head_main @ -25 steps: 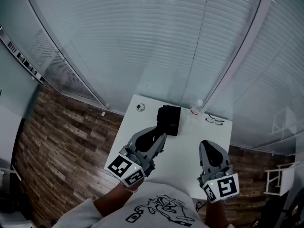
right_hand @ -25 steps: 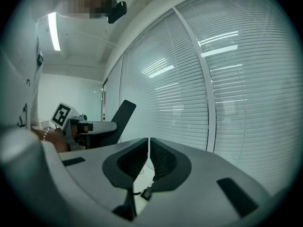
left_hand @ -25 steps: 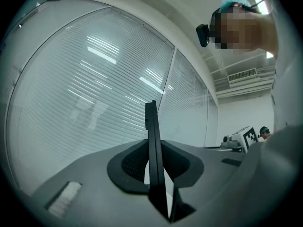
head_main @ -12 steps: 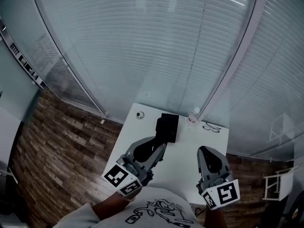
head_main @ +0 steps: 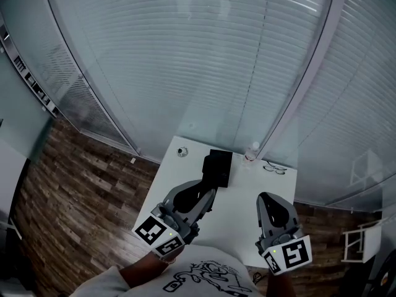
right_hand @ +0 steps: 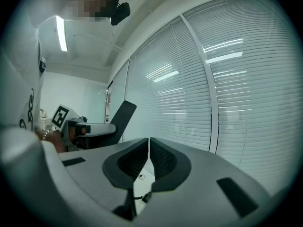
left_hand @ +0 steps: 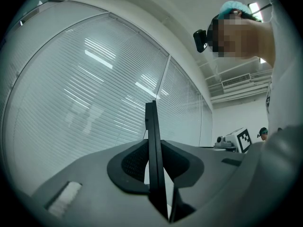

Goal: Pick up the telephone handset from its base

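While you are standing at the near edge of the white tabletop (head_main: 240, 204), you are holding both claws out over it. Your left claw (head_main: 208, 195) is clamping the telephone handset (left_hand: 152, 141), which is showing edge-on as a thin black slab between the pads. In the right gripper view it is rising out of that claw as a flat dark paddle, tilted upward. Your right claw (head_main: 270, 198) is hanging well apart from the left one, its jaws resting together at the tips with nothing between them.

Just beyond the left claw, the black telephone base (head_main: 219, 166) is sitting toward the far side of the tabletop. In the head view the handset's dark shape is merging with it, so I cannot tell whether the two are touching. Past the base, a small round object (head_main: 181, 151), a clear bottle (head_main: 252, 149) and a pair of glasses (head_main: 274, 167) are lying along the far edge. The glass wall with blinds (head_main: 204, 60) is rising behind them.
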A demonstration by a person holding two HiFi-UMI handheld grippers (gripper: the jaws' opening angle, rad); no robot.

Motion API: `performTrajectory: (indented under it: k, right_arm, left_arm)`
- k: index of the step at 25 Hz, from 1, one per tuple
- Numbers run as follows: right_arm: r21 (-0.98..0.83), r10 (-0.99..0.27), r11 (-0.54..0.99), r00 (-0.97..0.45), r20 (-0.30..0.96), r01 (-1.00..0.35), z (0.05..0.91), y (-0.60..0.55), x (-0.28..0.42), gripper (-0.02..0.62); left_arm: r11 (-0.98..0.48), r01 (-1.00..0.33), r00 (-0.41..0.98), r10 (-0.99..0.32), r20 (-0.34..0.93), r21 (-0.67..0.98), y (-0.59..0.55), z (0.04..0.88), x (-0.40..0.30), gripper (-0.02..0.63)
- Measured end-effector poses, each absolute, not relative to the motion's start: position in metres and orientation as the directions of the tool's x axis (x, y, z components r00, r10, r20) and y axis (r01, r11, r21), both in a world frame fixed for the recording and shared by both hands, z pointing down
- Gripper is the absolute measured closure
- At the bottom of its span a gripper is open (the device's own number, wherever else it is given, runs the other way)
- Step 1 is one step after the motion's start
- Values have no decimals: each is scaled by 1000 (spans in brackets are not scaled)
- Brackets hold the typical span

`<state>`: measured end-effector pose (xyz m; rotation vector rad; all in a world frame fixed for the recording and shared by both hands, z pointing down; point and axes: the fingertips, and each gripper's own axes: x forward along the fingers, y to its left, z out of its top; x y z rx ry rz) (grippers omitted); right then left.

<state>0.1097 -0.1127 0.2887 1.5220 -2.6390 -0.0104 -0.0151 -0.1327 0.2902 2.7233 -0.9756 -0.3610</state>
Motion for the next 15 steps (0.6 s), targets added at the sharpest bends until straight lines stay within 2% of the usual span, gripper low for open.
performTrajectory:
  k: [15]
  right_arm:
    - [50,-863,503,-498,84,-863,291,-115,110,584]
  left_arm:
    - [-751,-582,751,-643,-148,312,-137,295,-14,535]
